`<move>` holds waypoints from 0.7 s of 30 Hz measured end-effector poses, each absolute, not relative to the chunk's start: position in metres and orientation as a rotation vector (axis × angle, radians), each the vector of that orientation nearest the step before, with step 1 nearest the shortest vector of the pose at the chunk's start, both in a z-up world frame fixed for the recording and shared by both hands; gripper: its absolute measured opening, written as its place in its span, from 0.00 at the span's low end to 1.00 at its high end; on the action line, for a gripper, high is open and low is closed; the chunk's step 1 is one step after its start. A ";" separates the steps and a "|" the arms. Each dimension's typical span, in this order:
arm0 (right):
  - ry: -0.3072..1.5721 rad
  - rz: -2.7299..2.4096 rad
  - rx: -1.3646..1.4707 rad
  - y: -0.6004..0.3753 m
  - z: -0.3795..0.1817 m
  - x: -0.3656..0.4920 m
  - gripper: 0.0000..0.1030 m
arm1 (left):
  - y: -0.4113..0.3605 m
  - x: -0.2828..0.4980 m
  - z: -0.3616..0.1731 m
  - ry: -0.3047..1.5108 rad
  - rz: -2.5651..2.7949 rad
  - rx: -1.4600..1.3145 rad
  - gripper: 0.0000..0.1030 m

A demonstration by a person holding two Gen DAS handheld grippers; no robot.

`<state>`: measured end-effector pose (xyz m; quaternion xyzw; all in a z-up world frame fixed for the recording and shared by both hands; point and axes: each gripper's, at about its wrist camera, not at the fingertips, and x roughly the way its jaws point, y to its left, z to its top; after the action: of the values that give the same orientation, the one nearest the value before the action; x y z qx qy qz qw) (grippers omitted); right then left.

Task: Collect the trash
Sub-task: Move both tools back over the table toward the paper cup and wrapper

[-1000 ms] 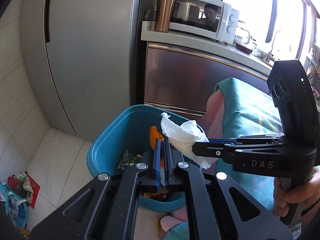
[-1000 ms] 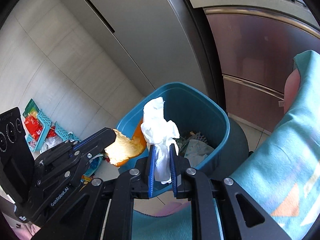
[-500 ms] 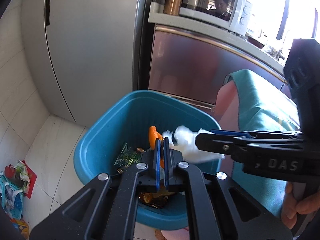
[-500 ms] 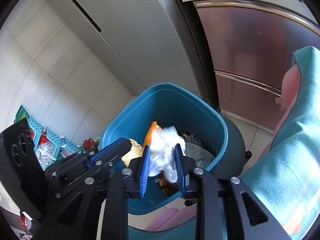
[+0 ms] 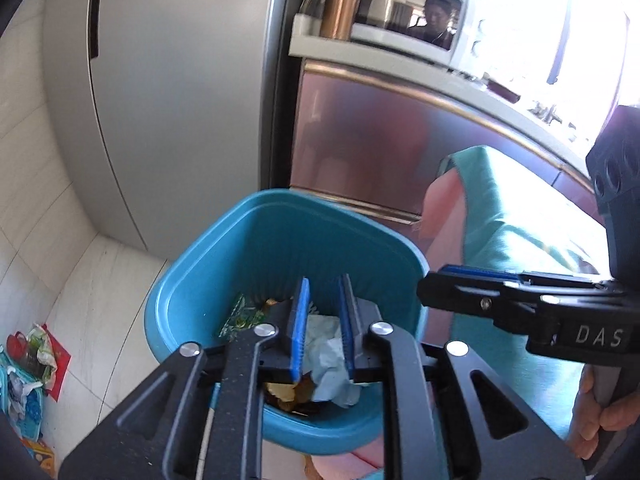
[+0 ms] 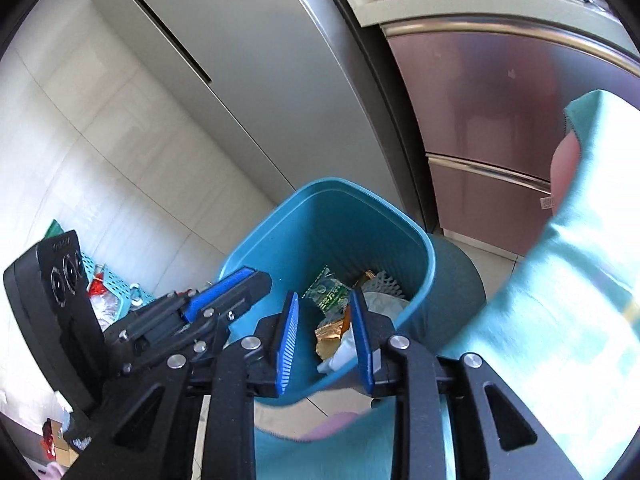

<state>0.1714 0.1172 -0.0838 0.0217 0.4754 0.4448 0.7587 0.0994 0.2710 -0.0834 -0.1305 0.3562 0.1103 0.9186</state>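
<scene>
A blue trash bin (image 5: 208, 292) stands on the floor by the fridge; it also shows in the right wrist view (image 6: 416, 248). Inside it lie a white crumpled tissue (image 5: 328, 364), a green wrapper (image 6: 328, 292) and orange-brown scraps (image 6: 332, 332). My left gripper (image 5: 323, 320) is open and empty right above the bin. My right gripper (image 6: 326, 332) is open and empty above the bin's near rim. The right gripper also shows in the left wrist view (image 5: 460, 284), and the left gripper in the right wrist view (image 6: 236, 284).
A grey fridge (image 5: 168, 92) and a steel cabinet (image 5: 380, 140) stand behind the bin. A teal cloth (image 6: 568, 280) covers a surface to the right. Small blue baskets with litter (image 6: 108, 288) sit on the tiled floor to the left.
Both grippers opened. The tissue dropped from the right gripper and the orange scrap from the left gripper into the bin.
</scene>
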 end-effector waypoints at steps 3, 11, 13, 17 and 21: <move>0.987 0.978 0.054 0.091 -0.073 0.158 0.30 | 0.257 0.091 -0.069 0.693 0.186 -0.260 0.21; 0.846 0.868 0.113 -0.025 -0.048 0.128 0.35 | 0.188 0.090 -0.038 0.653 -0.012 -0.205 0.29; 0.818 0.816 0.132 -0.059 -0.042 0.123 0.35 | 0.163 0.092 -0.033 0.651 -0.070 -0.172 0.30; 0.766 0.687 0.179 -0.129 -0.033 0.116 0.36 | 0.106 0.100 -0.023 0.650 -0.193 -0.109 0.31; 0.716 0.548 0.223 -0.192 -0.028 0.109 0.41 | 0.050 0.107 -0.017 0.657 -0.316 -0.070 0.31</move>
<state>0.1095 -0.1917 -0.0280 0.1078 0.3454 0.2643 0.8940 0.1070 0.0498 -0.0174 -0.0344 0.3211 -0.1545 0.9337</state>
